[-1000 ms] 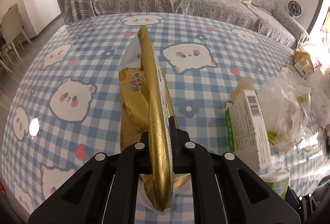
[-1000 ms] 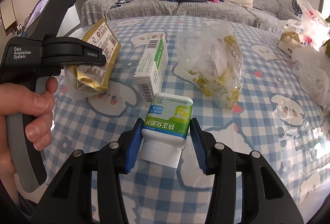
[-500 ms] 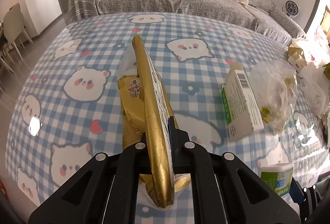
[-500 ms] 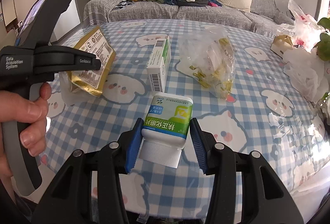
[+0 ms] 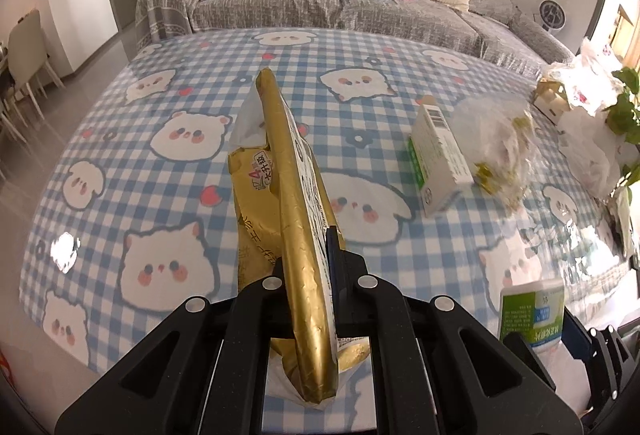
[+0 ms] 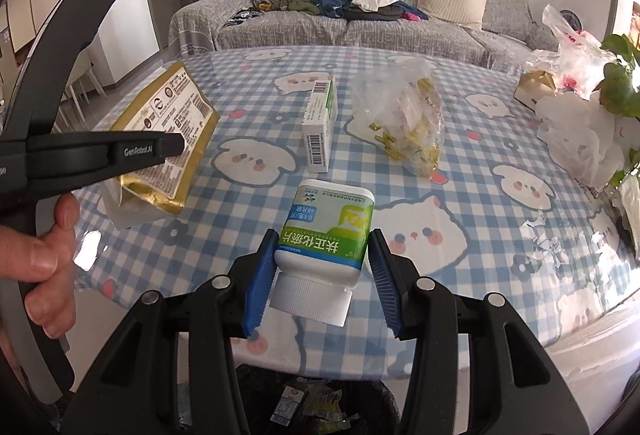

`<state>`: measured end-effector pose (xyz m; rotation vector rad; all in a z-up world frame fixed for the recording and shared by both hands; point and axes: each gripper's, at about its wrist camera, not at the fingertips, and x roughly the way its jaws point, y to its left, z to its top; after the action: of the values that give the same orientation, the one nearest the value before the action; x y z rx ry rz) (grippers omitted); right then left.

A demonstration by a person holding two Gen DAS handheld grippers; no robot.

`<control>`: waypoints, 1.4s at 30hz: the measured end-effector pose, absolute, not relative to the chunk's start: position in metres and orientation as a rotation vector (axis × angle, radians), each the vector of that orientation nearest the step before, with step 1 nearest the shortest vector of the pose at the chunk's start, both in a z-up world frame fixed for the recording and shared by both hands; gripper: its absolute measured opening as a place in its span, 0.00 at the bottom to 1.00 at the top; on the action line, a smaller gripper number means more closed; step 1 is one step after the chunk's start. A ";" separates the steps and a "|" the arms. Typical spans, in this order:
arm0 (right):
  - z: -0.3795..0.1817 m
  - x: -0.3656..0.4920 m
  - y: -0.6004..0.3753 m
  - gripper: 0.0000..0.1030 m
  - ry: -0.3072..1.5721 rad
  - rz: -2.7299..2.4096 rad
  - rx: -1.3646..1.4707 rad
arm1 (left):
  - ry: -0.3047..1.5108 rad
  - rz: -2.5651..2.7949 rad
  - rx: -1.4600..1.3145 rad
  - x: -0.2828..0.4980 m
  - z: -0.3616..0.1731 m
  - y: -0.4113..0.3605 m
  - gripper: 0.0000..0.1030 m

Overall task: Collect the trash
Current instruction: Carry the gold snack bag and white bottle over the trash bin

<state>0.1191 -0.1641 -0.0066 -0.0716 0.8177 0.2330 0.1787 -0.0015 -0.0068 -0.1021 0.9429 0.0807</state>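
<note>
My left gripper (image 5: 308, 267) is shut on a gold foil packet (image 5: 294, 219) and holds it edge-on above the table's near edge; the packet also shows in the right wrist view (image 6: 164, 139). My right gripper (image 6: 320, 251) is shut on a white pill bottle with a green label (image 6: 326, 235), cap toward me, held above a black trash bin (image 6: 312, 403) that holds wrappers below the table edge. The bottle also shows in the left wrist view (image 5: 532, 315). A white and green carton (image 6: 322, 123) and a clear bag of yellow wrappers (image 6: 404, 115) lie on the table.
The table wears a blue checked cloth with cartoon animals (image 6: 440, 227). White plastic bags (image 6: 576, 131), a small cardboard box (image 6: 534, 85) and a green plant (image 6: 620, 75) sit at its right side. A grey sofa (image 6: 360, 23) with clothes stands behind.
Both grippers have pulled back from the table toward its near edge with their loads. The trash bin has come into the right wrist view under the bottle.
</note>
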 end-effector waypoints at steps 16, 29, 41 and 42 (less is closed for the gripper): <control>0.000 0.057 -0.178 0.43 0.798 0.231 -0.019 | 0.922 0.068 -0.110 0.084 -0.005 -0.007 0.05; -0.005 0.012 -0.190 0.43 0.766 0.239 -0.016 | 0.894 0.067 -0.080 -0.010 -0.019 -0.006 0.05; -0.033 -0.026 -0.186 0.43 0.803 0.255 0.000 | 0.956 0.078 -0.148 -0.052 -0.061 0.019 0.05; -0.037 -0.029 -0.186 0.43 0.810 0.250 -0.001 | 0.963 0.076 -0.155 -0.055 -0.064 0.021 0.05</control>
<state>-0.0286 -0.1860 -0.0370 -0.0015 0.8098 0.2502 -0.0550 0.0212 -0.0639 -0.1552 0.9631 0.0764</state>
